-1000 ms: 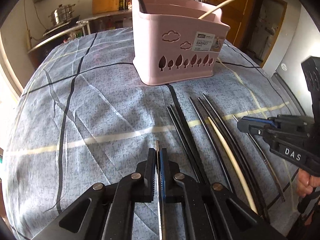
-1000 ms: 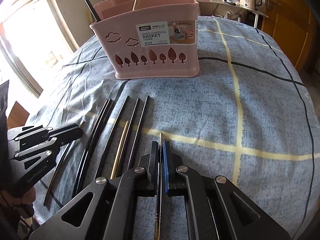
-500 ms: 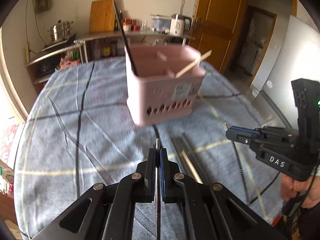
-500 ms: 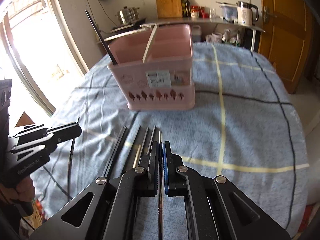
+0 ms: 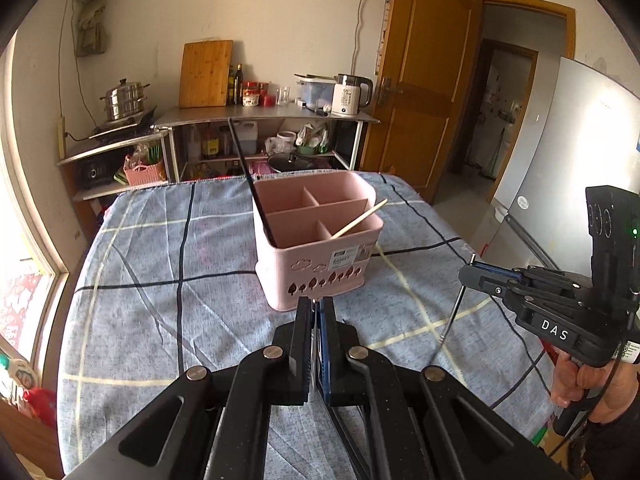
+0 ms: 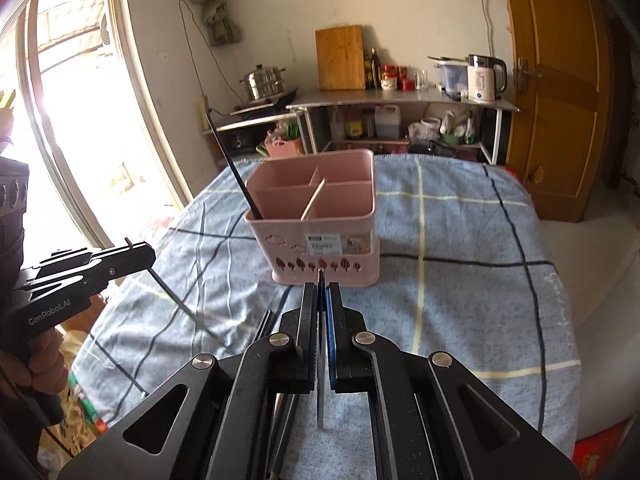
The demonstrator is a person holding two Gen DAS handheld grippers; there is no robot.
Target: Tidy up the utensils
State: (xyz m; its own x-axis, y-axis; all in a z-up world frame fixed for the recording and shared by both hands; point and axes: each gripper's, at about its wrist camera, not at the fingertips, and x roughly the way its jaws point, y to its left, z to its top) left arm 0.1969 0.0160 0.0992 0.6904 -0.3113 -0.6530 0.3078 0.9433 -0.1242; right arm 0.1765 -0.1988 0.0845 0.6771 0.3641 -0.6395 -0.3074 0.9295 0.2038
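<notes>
- Daylight is pouring through the window (image 6: 76,128) at the left of the frame.
- A metal shelf (image 5: 264,114) is standing against the cream wall (image 5: 280,12), upper centre.
- A wooden door (image 6: 560,92) is showing at right.

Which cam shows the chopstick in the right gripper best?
Left wrist view: the chopstick hangs side-on below the right gripper, most of its length visible. The right wrist view sees it nearly end-on, a thin sliver between the shut jaws.

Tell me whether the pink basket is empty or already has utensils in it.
Not empty. The pink basket holds a black chopstick leaning at its left corner and a pale wooden chopstick in a front compartment.
</notes>
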